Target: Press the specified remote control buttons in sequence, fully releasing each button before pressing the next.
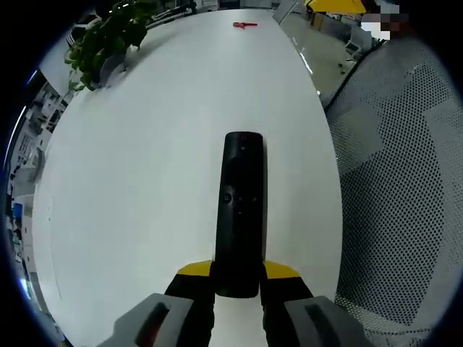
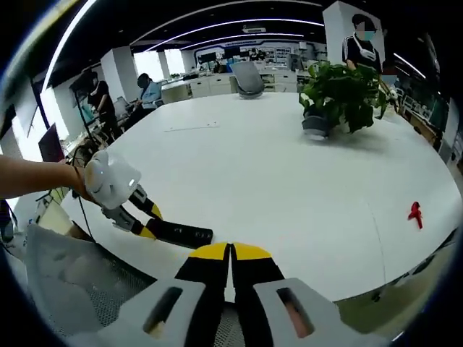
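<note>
In the left gripper view, my left gripper (image 1: 237,283) is clamped on the near end of the one black remote (image 1: 242,210), its yellow-tipped jaws pressing the sides. The remote runs straight away from me, buttons upward, over the white worktop (image 1: 145,181); I cannot tell whether its far end rests on the surface or hangs just above it. To do the pressing well, I judge I should keep this hold level and steady, so that the button face stays up and does not rock when the other gripper comes down. Counted here: one remote, one potted plant (image 1: 108,40) at the far left, one small red thing (image 1: 245,25) at the far end of the worktop, and one perforated chair back (image 1: 394,195) just beside the worktop's edge on the right.

In the right gripper view, my right gripper (image 2: 229,254) has its jaws closed together on nothing, hovering at the near edge of the worktop (image 2: 289,173). My left gripper (image 2: 137,217) comes in from the left, a hand (image 2: 76,181) behind it, with the remote (image 2: 181,233) sticking out toward me, near but apart from my tips. Closed jaws make a good single poking point; I would bring them squarely over one button, press straight down, then lift fully clear. Counted: one remote, one plant (image 2: 340,90), one red thing (image 2: 415,213), one chair (image 2: 248,78) beyond the worktop, and at least two people standing far left.
</note>
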Demonstrator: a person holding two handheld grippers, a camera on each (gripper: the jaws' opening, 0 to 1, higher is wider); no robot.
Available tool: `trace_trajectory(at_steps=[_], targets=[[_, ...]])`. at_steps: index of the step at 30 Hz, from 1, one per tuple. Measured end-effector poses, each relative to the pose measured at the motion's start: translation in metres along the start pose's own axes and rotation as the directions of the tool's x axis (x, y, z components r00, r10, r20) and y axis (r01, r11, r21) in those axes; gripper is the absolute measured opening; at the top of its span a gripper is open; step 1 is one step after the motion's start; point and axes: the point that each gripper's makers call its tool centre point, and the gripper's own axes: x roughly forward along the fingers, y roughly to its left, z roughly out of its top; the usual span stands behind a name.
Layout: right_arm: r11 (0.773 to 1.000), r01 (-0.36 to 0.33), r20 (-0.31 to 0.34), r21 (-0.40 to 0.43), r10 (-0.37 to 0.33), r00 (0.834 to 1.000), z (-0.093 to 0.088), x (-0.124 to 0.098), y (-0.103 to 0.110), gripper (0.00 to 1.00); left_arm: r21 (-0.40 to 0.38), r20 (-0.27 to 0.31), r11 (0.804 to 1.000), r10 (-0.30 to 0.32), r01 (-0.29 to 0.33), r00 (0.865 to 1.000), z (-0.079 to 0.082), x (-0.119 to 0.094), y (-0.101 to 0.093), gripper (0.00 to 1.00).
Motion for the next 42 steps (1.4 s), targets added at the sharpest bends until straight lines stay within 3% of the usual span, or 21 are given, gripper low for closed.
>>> trace_trajectory(at_steps=[6,11,16,22,26,33,38,42], targets=[[0.995,-0.063,-0.057,0.073,0.067,0.996,-0.007,0.000,0.013,0.00,-0.011,0.032,1.000,0.001,0.000,1.000,-0.002,-0.001,-0.010,0.23],[0.992,-0.068,-0.106,0.106,0.079,0.991,-0.014,0.000,0.015,0.00,-0.008,0.044,1.000,0.000,0.001,0.999,-0.003,-0.002,-0.020,0.23],[0.981,-0.094,-0.112,0.168,0.114,0.987,-0.013,-0.004,0.018,0.00,-0.024,0.070,1.000,0.004,-0.002,0.998,-0.004,-0.003,-0.030,0.23],[0.972,-0.102,-0.141,0.212,0.134,0.981,-0.012,-0.003,0.021,0.00,-0.019,0.097,1.000,0.003,-0.001,0.995,-0.007,-0.004,-0.048,0.23],[0.978,-0.078,-0.213,0.194,0.120,0.970,-0.016,0.000,0.027,0.00,-0.001,0.109,1.000,-0.001,0.001,0.994,-0.007,-0.005,-0.055,0.23],[0.978,-0.103,-0.285,0.182,0.153,0.946,-0.003,0.025,0.057,0.00,-0.030,0.133,1.000,0.007,-0.003,0.991,-0.006,-0.005,-0.056,0.24],[0.983,-0.067,-0.345,0.170,0.123,0.931,0.004,0.053,0.067,0.00,-0.037,0.151,0.999,0.014,-0.009,0.988,-0.006,-0.005,-0.058,0.24],[0.980,-0.012,-0.379,0.199,0.088,0.921,-0.003,0.074,0.062,0.00,-0.042,0.179,0.999,0.012,-0.005,0.984,-0.007,-0.006,-0.058,0.24]])
